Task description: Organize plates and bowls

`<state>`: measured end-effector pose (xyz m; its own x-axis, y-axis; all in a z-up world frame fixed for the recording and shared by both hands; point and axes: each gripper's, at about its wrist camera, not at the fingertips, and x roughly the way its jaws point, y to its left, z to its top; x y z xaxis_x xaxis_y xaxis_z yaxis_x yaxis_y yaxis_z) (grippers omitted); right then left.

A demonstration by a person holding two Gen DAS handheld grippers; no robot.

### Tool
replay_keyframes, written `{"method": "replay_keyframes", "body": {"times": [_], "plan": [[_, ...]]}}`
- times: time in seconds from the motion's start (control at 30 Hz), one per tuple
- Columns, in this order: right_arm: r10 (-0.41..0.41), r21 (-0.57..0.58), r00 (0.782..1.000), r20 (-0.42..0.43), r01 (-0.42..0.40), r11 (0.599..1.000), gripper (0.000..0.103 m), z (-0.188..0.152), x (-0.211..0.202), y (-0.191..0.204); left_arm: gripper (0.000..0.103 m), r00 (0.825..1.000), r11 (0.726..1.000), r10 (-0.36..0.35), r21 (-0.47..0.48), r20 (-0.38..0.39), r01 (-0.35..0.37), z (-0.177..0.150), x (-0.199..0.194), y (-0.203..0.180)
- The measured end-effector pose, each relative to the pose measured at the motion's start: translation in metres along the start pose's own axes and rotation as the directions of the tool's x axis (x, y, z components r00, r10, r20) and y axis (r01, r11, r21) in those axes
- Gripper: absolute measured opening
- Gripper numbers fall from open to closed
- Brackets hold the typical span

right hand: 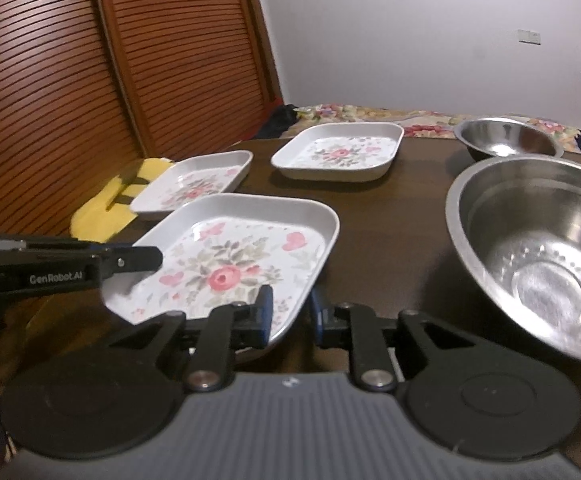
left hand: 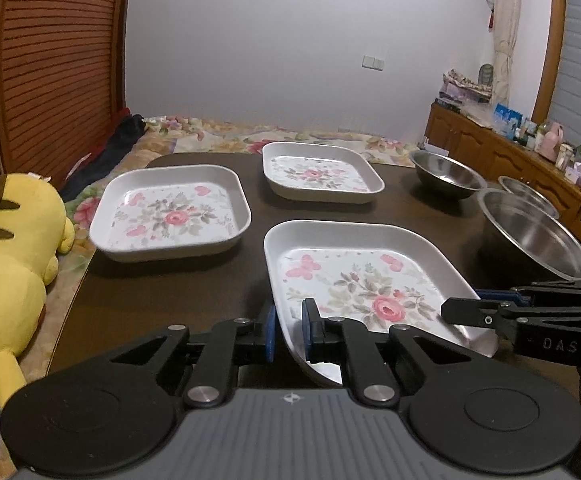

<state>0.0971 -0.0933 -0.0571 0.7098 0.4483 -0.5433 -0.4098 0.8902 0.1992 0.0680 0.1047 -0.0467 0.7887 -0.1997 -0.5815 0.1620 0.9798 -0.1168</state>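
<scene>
Both grippers hold the nearest white square plate with a pink rose print (left hand: 370, 280) (right hand: 242, 256), and its near edge sits raised off the dark table (left hand: 170, 292). My left gripper (left hand: 288, 320) is shut on its near-left rim, one blue pad on each side. The right gripper (right hand: 290, 308) is shut on the near-right rim. Each shows side-on in the other view: right gripper (left hand: 466, 304), left gripper (right hand: 150, 258). Two matching plates lie flat behind, one at the left (left hand: 170, 212) (right hand: 194, 184) and one further back (left hand: 318, 172) (right hand: 342, 152).
Three steel bowls stand on the right: a large one (left hand: 530, 236) (right hand: 530, 248), one at the back (left hand: 442, 176) (right hand: 506, 140) and one partly hidden (left hand: 526, 192). A yellow plush toy (left hand: 6, 264) lies off the table's left edge. A wooden sideboard (left hand: 490, 152) runs along the right.
</scene>
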Motion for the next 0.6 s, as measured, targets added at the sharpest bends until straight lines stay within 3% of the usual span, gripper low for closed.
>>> {"method": "replay_keyframes", "body": {"times": [0.6], "plan": [[0.051,0.009,0.998,-0.030,-0.051,0.999,0.022,-0.028,-0.015,0.010,0.014,0.999,1.000,0.020,-0.016,-0.035,-0.021,-0.031,-0.012,-0.002]]}}
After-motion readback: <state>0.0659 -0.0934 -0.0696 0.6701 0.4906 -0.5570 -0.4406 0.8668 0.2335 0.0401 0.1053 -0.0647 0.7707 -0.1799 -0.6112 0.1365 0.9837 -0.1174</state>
